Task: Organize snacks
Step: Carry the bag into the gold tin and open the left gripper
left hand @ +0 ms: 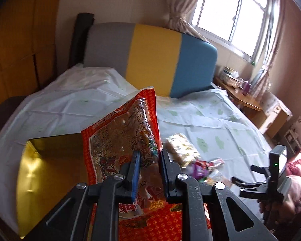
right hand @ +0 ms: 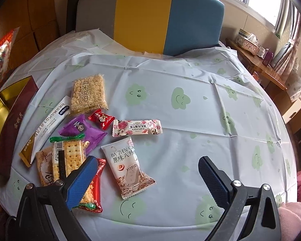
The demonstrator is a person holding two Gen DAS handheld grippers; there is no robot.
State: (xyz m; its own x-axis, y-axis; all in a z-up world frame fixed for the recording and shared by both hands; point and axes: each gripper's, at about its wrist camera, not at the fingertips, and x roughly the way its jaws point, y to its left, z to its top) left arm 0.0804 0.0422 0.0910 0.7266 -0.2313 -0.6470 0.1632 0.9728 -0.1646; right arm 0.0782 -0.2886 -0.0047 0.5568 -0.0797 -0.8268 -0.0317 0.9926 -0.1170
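Note:
My left gripper [left hand: 149, 152] is shut on a large red printed snack bag [left hand: 120, 136], held up off the table beside the open gold-lined box [left hand: 50, 160]. From the right wrist view that bag [right hand: 2, 56] hangs at the far left above the box's maroon wall [right hand: 14, 120]. My right gripper [right hand: 148, 159] stands open over the table, nothing between its fingers. Below it lie several snacks: a rice cracker pack [right hand: 89, 94], a purple packet [right hand: 84, 129], a red candy [right hand: 101, 118], a floral nougat [right hand: 137, 128], a white packet [right hand: 128, 164] and a cracker pack [right hand: 70, 156].
A pale tablecloth with green smiling clouds [right hand: 190, 110] covers the round table. A grey, yellow and blue seat back [right hand: 148, 14] stands behind it. A wooden side table with a tissue box [right hand: 248, 42] is at the right. A pink sleeve [right hand: 293, 217] shows at bottom right.

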